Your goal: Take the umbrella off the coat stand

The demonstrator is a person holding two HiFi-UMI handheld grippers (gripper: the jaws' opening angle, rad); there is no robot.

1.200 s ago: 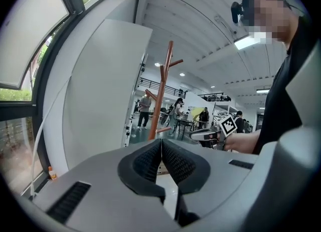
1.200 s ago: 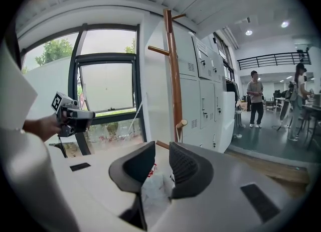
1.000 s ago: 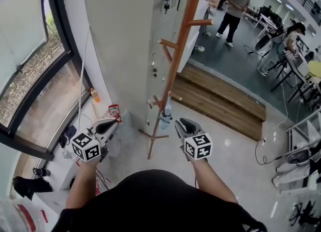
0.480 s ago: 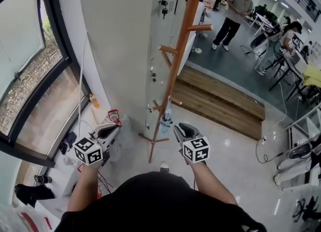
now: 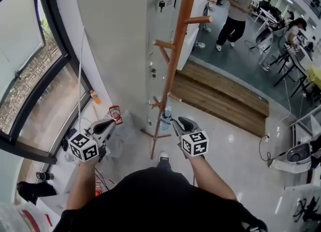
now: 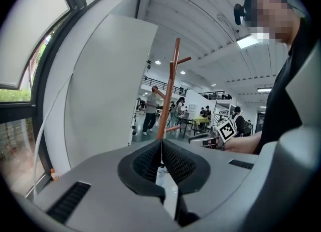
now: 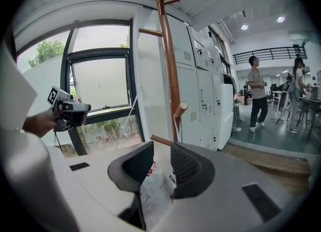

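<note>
Head view: at 8 o'clock the grey left gripper (image 5: 106,124), jaws pressed together, empty. Pale folded umbrella (image 5: 166,118) hangs from the brown wooden coat stand (image 5: 174,65)'s low peg, at 10 o'clock of the grey right gripper (image 5: 179,122). That gripper's jaws have just been opening and stand spread, the umbrella showing in their gap, unpinched.

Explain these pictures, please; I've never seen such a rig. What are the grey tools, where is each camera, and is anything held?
A person holds a two-jaw claw in each hand. One picture looks down from a head camera; the other two come from cameras riding on the claws. The left claw is shut and empty. The right claw has just been opening: its jaws stand apart, with a pale bundle, probably the umbrella, showing between them, low by the coat stand. Nothing is gripped yet.
</note>
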